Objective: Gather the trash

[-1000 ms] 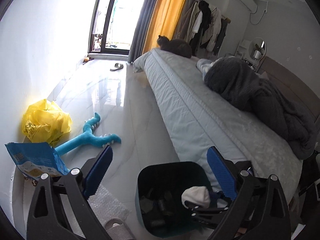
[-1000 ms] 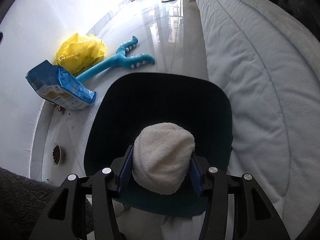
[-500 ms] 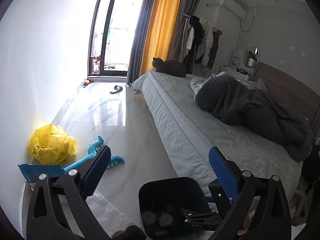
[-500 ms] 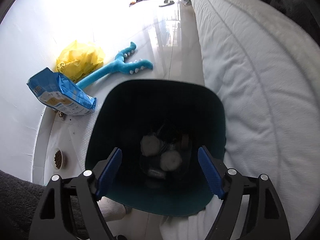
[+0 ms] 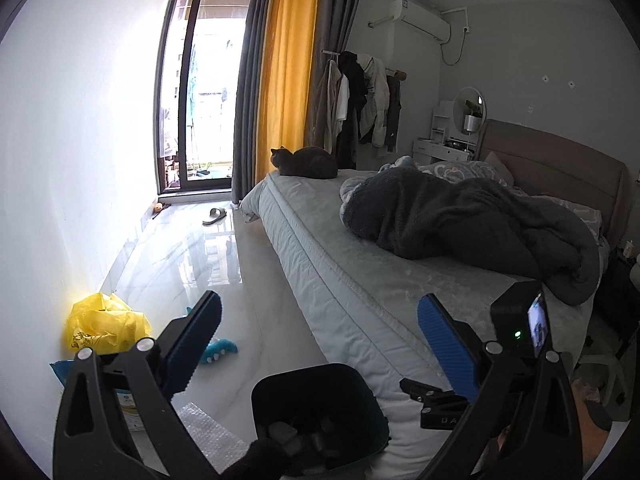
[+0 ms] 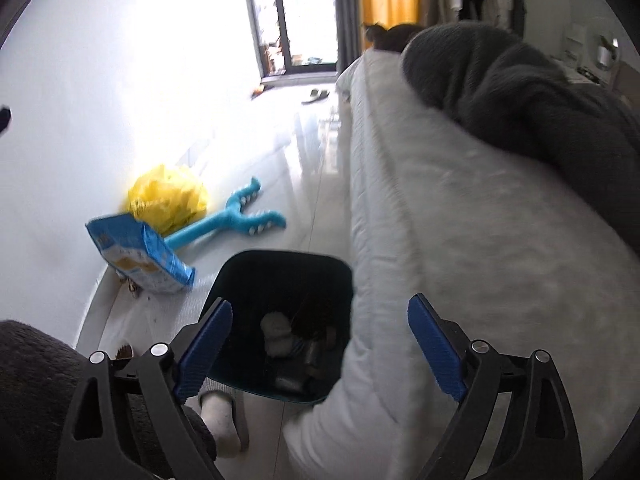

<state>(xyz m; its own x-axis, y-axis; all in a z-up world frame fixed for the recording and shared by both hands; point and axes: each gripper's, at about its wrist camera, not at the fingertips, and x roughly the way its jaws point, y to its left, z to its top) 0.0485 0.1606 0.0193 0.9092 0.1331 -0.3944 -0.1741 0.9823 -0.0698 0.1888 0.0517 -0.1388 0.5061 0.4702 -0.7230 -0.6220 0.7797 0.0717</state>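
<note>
Your bin [image 6: 280, 280] sits on the floor [image 6: 304, 168], right rim tight vs the bed [image 6: 460, 240] edge, white wad [image 6: 276, 332] inside. Bare floor beyond, w/ blue toy [image 6: 240, 220] there. Both grippers, left [image 5: 320, 340] & right [image 6: 320, 340], spread wide, holding nothing.

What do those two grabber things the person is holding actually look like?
Both tongs, left and right, share one look: black plastic frames with triangular cut-outs and silver bolts, each ending in two ribbed blue pads. In the left view the right one carries a small black camera with a green light.
</note>
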